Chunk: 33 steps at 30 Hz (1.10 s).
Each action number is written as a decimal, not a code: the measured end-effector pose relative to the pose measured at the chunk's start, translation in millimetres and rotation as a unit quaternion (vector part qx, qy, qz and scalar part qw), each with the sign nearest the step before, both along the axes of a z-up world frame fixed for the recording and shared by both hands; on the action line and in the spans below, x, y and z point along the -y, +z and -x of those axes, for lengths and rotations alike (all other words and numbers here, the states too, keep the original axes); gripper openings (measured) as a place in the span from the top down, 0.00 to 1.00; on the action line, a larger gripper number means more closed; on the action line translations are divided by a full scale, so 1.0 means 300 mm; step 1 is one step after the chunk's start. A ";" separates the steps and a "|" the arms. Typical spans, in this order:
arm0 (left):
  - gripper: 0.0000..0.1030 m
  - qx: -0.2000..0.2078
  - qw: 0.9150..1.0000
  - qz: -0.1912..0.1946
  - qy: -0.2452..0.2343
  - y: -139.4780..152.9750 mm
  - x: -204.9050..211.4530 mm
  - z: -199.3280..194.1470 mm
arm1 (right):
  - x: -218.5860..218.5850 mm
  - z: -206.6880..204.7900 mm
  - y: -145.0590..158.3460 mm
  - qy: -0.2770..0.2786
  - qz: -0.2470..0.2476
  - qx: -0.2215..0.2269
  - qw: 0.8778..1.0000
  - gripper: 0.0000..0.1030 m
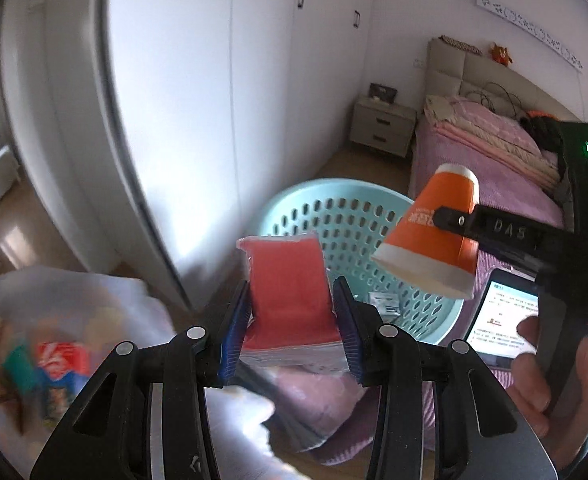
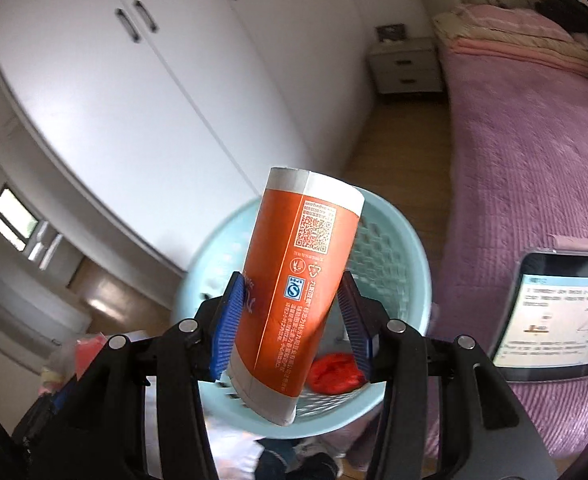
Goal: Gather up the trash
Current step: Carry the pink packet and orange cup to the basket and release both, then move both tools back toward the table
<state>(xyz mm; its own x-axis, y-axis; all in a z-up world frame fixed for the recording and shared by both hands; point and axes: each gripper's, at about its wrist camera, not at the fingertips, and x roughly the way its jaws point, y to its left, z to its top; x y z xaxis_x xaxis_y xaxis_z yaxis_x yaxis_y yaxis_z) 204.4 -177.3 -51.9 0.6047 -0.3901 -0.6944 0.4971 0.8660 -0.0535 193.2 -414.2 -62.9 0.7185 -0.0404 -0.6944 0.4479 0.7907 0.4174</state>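
My left gripper (image 1: 291, 330) is shut on a red tissue pack (image 1: 289, 292) in clear wrap, held in front of a light blue perforated basket (image 1: 294, 208). My right gripper (image 2: 291, 320) is shut on an orange and white paper cup (image 2: 294, 292), held tilted above the same basket (image 2: 414, 248). The cup (image 1: 430, 240) and the right gripper's finger (image 1: 494, 226) also show in the left wrist view, over the basket's right rim. A red crumpled scrap (image 2: 334, 372) and a small white packet (image 1: 384, 302) lie inside the basket.
A bed with a pink-purple cover (image 2: 534, 160) stands on the right, with a lit tablet (image 2: 554, 312) on it. White wardrobe doors (image 2: 133, 120) fill the left. A nightstand (image 1: 384, 124) is at the back. A white bag with colourful wrappers (image 1: 53, 352) lies at the lower left.
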 end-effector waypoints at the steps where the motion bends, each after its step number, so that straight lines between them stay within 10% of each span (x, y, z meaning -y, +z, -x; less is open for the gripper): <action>1: 0.60 -0.007 1.000 0.001 -0.002 -0.015 0.015 -0.014 | 0.011 -0.007 -0.014 -0.003 0.004 -0.007 1.000 0.56; 5: 0.56 -0.037 0.999 0.012 -0.015 -0.061 0.053 -0.056 | 0.037 -0.030 -0.062 -0.010 0.025 -0.036 0.999 0.55; 8: 0.35 -0.033 0.999 0.017 -0.026 -0.065 0.060 -0.057 | 0.051 -0.039 -0.079 -0.009 0.035 -0.042 0.998 0.49; 33: 0.34 -0.013 0.993 0.107 0.045 0.064 -0.282 0.099 | -0.224 0.044 0.103 0.067 0.074 0.017 0.995 0.47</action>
